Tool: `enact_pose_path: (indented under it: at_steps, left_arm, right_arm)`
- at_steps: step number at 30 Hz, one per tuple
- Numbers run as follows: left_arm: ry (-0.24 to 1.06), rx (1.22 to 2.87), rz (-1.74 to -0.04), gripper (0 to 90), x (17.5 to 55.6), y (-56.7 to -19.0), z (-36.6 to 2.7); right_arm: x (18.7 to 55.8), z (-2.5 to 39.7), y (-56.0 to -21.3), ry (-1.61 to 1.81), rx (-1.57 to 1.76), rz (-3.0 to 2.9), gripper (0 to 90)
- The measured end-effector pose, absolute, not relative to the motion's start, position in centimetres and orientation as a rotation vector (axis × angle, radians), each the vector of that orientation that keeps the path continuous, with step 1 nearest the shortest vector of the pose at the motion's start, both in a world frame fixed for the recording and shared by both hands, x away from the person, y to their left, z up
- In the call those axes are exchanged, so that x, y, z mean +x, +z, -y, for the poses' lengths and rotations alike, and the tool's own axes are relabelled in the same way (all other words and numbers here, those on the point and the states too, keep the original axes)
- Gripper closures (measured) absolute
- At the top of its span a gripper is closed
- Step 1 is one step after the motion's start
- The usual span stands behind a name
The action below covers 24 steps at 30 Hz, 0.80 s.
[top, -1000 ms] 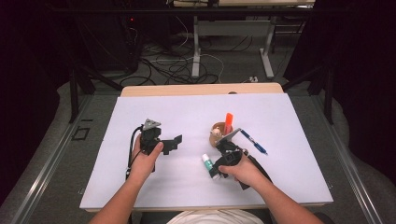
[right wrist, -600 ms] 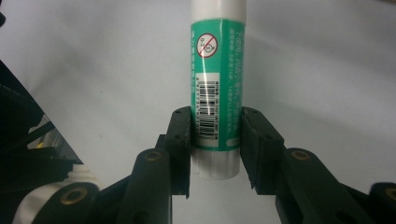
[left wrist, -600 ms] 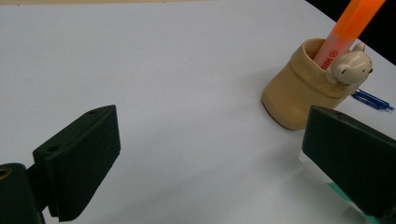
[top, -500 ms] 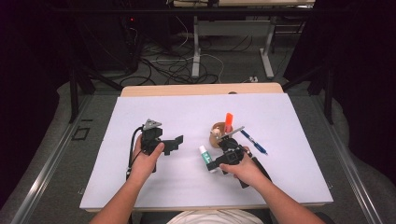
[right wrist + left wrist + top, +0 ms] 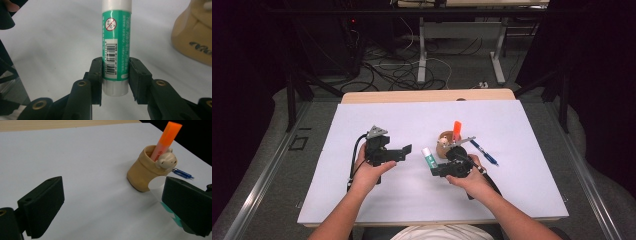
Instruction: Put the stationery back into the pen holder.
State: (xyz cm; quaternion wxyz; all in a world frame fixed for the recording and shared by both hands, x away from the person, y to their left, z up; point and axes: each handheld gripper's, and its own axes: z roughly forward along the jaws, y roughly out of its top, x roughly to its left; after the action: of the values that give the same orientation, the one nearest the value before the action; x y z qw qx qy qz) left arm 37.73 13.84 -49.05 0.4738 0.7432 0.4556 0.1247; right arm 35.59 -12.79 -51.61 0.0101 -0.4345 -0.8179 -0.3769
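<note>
Over the last second our right gripper (image 5: 435, 166), clamped on the green-and-white glue stick (image 5: 116, 47), has carried it leftward, off the table, to about 8 o'clock of the tan bear-shaped pen holder (image 5: 445, 144); we judge the drop-in is next. Our left gripper (image 5: 110, 207) hangs wide open and empty. The glue stick's cap end is cut off in the right gripper view.

Between the wide-apart tongs (image 5: 110, 212), an orange highlighter (image 5: 166, 140) stands in a tan bear cup (image 5: 147, 171) on white paper (image 5: 75, 157).
</note>
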Motion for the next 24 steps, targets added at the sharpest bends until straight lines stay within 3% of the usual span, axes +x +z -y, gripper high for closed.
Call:
enact_pose_path:
  at_steps: [24]
  left_arm:
    - [0.110,1.730,-1.117,23.3,37.0,-47.7,-13.5]
  right_arm:
    - [34.4,12.1,-50.8,-1.445,-1.253,2.680,66.4]
